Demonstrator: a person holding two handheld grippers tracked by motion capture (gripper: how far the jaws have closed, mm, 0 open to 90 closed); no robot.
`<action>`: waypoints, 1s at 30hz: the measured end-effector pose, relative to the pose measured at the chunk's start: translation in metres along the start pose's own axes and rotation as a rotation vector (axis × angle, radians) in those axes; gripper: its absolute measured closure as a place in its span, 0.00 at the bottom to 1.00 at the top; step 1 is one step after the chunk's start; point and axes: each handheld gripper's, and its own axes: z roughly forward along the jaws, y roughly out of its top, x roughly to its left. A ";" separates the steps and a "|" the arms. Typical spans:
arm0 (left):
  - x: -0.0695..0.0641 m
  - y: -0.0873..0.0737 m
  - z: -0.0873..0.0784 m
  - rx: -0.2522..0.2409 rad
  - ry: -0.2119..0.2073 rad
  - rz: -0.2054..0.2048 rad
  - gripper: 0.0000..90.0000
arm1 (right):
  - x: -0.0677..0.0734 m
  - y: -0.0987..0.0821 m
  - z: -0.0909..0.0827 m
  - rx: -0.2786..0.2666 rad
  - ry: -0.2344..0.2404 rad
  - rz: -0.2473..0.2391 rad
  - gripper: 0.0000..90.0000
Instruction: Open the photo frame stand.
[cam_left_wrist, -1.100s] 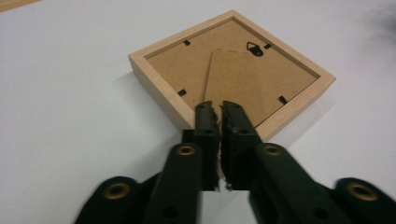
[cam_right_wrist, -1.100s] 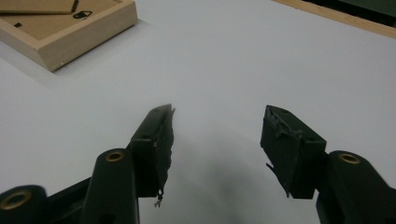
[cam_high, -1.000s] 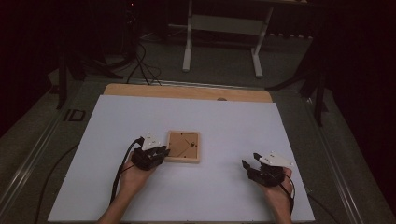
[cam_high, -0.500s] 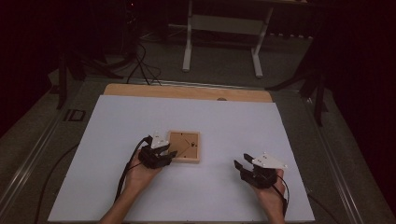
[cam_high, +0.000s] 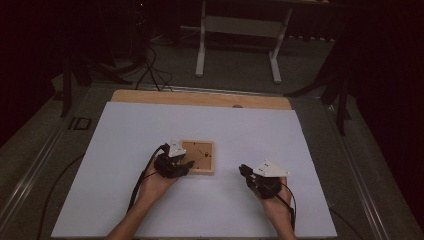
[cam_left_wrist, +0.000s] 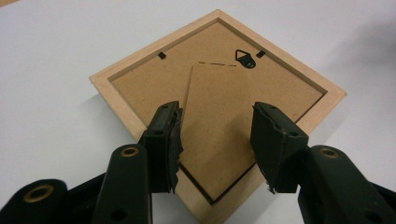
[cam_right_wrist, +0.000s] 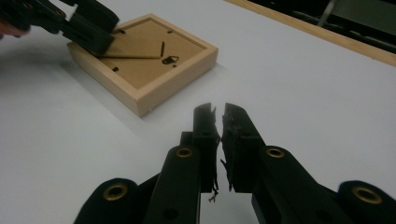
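A small wooden picture frame (cam_high: 202, 153) lies face down on the white table sheet (cam_high: 150, 125). Its brown backing (cam_left_wrist: 149, 79) shows a fold-out stand flap (cam_left_wrist: 215, 102) and a black hanger (cam_left_wrist: 245, 58). My left gripper (cam_high: 184, 165) (cam_left_wrist: 217, 140) is open over the frame's near corner, its jaws on either side of the flap's lower end. My right gripper (cam_high: 245, 172) (cam_right_wrist: 218, 116) rests shut on the sheet to the right of the frame (cam_right_wrist: 144, 60), with nothing between its jaws. The left gripper (cam_right_wrist: 88, 28) also appears at the frame's far side in the right gripper view.
A wooden strip (cam_high: 200, 98) runs along the table's far edge. Beyond it, a white metal stand (cam_high: 235, 45) and black cables (cam_high: 150, 65) are on the dark floor. Bare white sheet surrounds the frame on all sides.
My left gripper has moved right and forward onto the frame's near corner. My right gripper has shifted left toward the frame. The frame has stayed in place.
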 end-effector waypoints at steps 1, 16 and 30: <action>0.000 0.001 0.001 -0.002 -0.002 -0.002 0.58 | 0.001 0.001 0.003 0.000 0.004 0.000 0.93; -0.001 0.001 0.005 0.033 0.010 0.024 0.53 | 0.023 0.015 0.043 0.024 0.063 -0.014 0.96; 0.001 0.000 0.006 0.025 -0.015 0.011 0.56 | 0.036 0.022 0.068 0.042 0.116 -0.016 0.99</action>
